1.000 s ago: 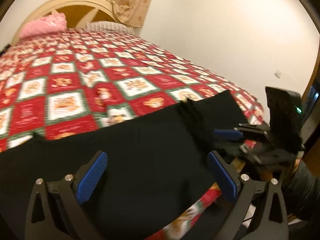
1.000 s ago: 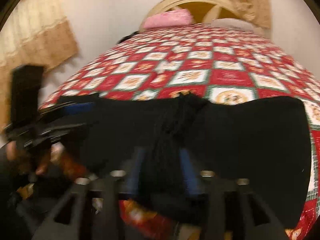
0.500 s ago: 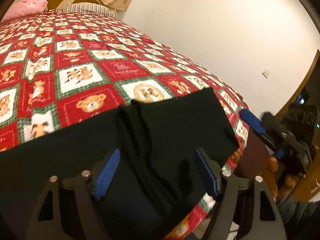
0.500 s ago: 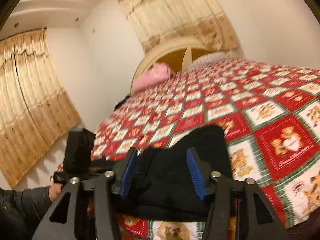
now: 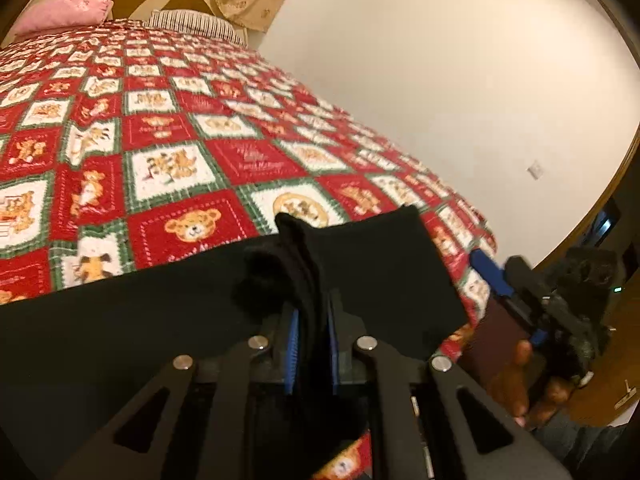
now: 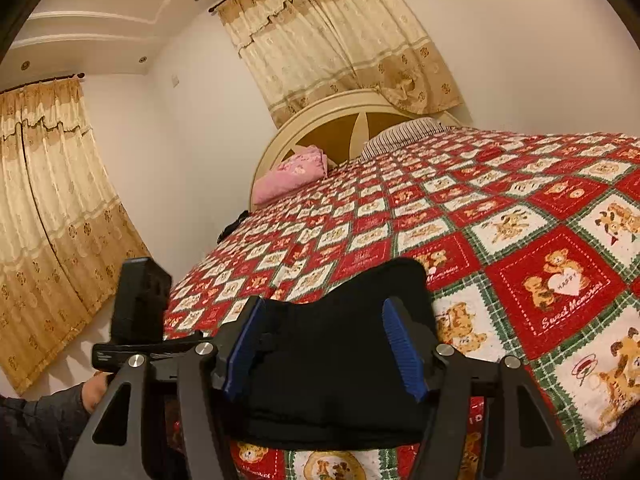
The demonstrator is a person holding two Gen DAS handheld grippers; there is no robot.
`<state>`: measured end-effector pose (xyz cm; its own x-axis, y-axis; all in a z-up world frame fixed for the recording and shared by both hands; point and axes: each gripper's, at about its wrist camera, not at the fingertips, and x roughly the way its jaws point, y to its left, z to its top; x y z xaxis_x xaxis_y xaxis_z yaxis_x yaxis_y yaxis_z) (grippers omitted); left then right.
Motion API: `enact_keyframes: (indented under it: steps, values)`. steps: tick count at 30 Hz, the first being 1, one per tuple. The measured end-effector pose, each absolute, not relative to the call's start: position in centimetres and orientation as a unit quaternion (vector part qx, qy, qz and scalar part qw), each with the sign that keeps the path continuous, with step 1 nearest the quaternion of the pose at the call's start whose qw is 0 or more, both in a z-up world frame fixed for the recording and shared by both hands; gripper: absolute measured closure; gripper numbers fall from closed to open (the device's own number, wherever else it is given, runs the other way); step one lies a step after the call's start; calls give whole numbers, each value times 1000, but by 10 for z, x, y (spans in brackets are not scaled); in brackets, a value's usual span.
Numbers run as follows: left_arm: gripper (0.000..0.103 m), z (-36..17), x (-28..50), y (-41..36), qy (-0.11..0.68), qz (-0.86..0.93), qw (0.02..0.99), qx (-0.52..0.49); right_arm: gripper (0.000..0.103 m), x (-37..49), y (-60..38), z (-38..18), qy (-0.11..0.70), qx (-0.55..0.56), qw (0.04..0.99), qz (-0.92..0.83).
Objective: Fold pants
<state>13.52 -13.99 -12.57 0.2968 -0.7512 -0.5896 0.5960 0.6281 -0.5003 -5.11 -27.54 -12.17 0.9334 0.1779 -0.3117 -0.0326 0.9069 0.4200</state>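
Black pants (image 5: 160, 312) lie flat across the near edge of the bed. My left gripper (image 5: 312, 344) is shut on a raised fold of the pants near their middle; the cloth bunches up between the blue pads. My right gripper (image 6: 324, 348) is open, its blue fingers on either side of the pants' end (image 6: 340, 360) at the bed's edge. The right gripper also shows at the right in the left wrist view (image 5: 520, 292). The left gripper's body shows at the left in the right wrist view (image 6: 136, 320).
The bed has a red, white and green teddy-bear quilt (image 5: 168, 148). A pink pillow (image 6: 292, 176) and a striped pillow (image 6: 400, 132) lie by the round headboard (image 6: 352, 120). Curtains (image 6: 48, 208) hang on the walls. A white wall (image 5: 440, 80) runs along the bed's right side.
My left gripper has shut on a fold of the pants. My right gripper has let go, opened wider and now sits at the pants' end.
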Motion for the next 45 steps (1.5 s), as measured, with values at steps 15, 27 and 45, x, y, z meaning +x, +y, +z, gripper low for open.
enact_keyframes:
  steps: [15, 27, 45]
  values:
    - [90, -124, 138, -64, 432, -374, 803, -169, 36, -46, -251, -128, 194, 158, 965, 82]
    - [90, -151, 143, -25, 447, -325, 811, -192, 36, -43, -220, -133, 212, 97, 964, 130]
    - [86, -179, 144, -6, 460, -289, 818, -187, 32, -19, -187, -176, 329, 19, 934, 134]
